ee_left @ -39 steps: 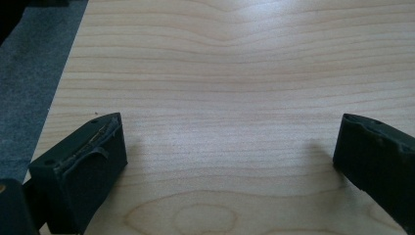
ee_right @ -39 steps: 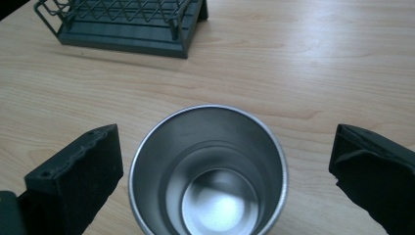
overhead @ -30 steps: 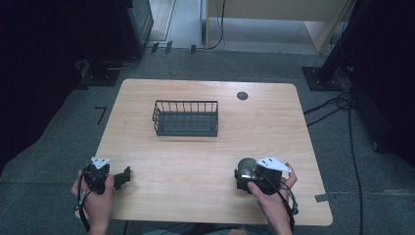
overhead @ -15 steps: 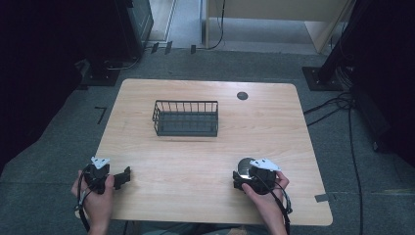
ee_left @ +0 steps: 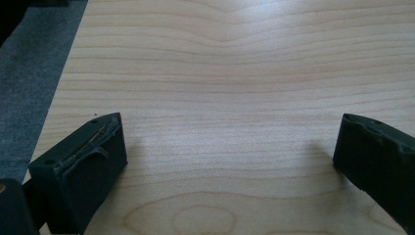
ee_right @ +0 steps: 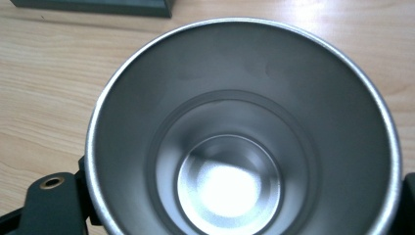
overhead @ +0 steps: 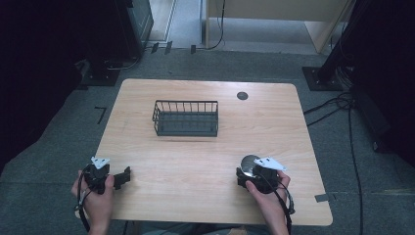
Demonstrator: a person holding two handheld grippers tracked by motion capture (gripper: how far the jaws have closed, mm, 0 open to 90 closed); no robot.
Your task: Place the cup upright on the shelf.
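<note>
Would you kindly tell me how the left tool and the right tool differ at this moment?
The left tool stands open with nothing but bare table between its jaws; the right tool has just been closing and now grips a steel cup. The left lies near the table's left edge, the right near its right front. Both are black and hand-held.

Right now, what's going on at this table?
A person sits at a wooden table with a gripper in each hand. The right gripper has just been closing, and its jaws now clamp a steel cup, empty and shiny inside, near the table's front right. The left gripper rests at the front left, jaws wide apart over bare wood. A black wire basket stands empty mid-table.
</note>
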